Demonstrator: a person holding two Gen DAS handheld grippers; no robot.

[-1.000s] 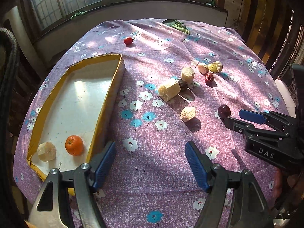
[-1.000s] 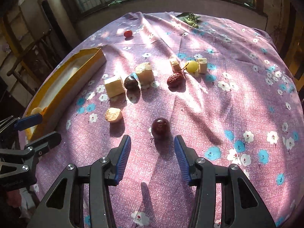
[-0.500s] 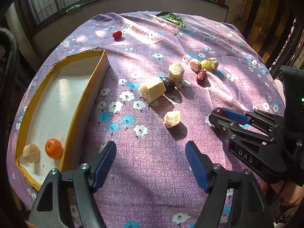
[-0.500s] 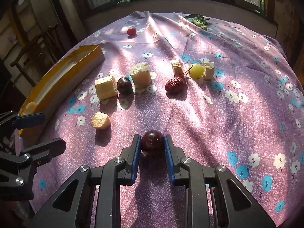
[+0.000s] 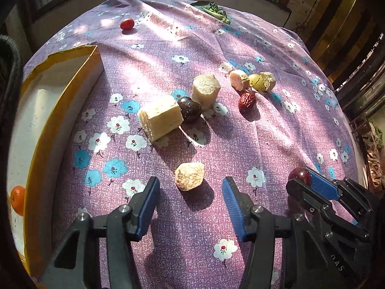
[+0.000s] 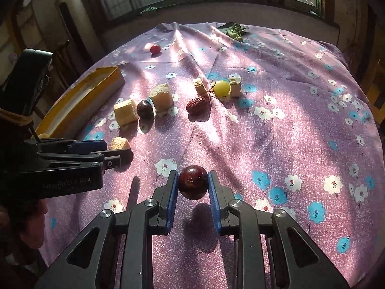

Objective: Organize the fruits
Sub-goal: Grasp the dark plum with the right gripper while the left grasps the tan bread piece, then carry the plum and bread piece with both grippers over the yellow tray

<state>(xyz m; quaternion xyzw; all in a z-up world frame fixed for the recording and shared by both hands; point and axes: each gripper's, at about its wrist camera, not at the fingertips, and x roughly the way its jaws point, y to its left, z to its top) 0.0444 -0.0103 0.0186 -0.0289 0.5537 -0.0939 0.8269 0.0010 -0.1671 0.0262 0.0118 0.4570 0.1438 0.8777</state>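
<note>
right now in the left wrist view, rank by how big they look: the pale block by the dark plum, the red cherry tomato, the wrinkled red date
1. pale block, clearly largest
2. wrinkled red date
3. red cherry tomato, smallest, though it lies farthest from the camera, so its true size against the date is unsure

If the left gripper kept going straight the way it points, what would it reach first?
Most likely the small pale fruit chunk, lying just ahead between the left gripper's open, just-closing jaws; depth is uncertain.

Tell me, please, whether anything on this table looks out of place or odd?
Yes: a small red fruit lies alone near the far edge, apart from the central cluster, and a green leafy sprig sits at the far edge.
</note>
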